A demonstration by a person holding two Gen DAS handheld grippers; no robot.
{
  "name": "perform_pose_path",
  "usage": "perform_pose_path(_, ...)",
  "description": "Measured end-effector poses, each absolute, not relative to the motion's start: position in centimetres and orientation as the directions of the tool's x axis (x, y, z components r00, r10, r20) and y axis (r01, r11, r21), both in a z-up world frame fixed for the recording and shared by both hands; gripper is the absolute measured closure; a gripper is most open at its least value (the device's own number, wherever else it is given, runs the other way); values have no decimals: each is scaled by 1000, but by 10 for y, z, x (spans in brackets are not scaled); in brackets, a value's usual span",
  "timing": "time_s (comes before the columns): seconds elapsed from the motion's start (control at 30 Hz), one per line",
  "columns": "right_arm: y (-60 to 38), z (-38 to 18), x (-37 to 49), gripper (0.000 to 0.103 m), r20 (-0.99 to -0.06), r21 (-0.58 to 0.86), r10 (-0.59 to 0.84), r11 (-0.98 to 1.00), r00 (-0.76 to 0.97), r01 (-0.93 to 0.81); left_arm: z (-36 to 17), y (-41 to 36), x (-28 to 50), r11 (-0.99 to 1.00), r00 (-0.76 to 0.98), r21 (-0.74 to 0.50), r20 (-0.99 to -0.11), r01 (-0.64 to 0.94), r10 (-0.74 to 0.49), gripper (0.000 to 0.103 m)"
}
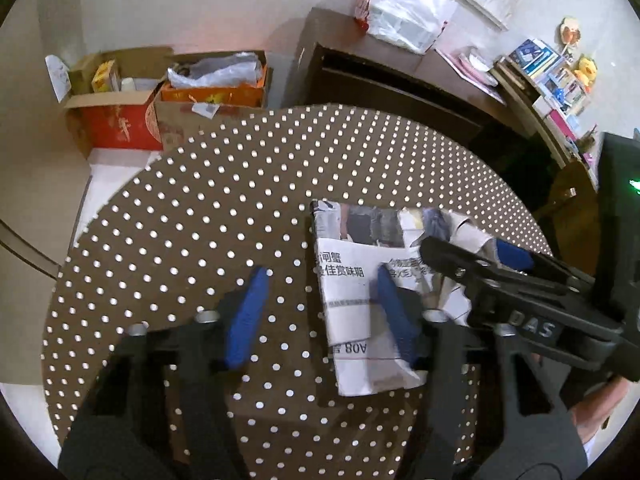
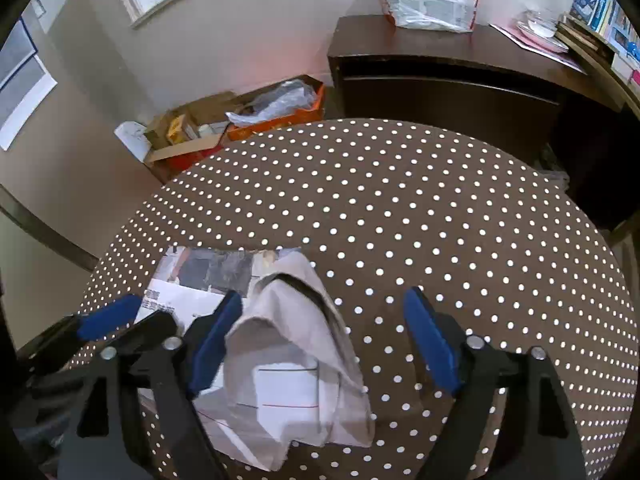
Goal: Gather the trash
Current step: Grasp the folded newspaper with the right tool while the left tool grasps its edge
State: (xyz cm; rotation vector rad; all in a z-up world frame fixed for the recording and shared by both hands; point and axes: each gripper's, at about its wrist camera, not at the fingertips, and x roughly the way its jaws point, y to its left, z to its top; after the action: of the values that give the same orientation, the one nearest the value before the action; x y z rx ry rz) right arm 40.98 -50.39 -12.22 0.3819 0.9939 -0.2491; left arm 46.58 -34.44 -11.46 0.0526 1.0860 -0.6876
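Observation:
A sheet of newspaper lies partly folded and rumpled on a round table with a brown, white-dotted cloth. My left gripper hovers open over the paper's left edge, its right finger above the print and its left finger above bare cloth. In the right wrist view, a raised fold of the newspaper stands between the open fingers of my right gripper, closer to the left finger. The right gripper reaches in from the right over the paper's rumpled side. The left gripper's blue pad shows at the paper's far left.
Open cardboard boxes with packaging and plastic stand on the floor beyond the table, seen again as boxes. A dark desk carries a white plastic bag. Shelves of books stand at the right.

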Motion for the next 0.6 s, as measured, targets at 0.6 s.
perform_pose_path(0.6,-438,-109,334,73,-827,305,92,902,554,306,-96,-302,400,792,341,-249,-802,557,-491,92)
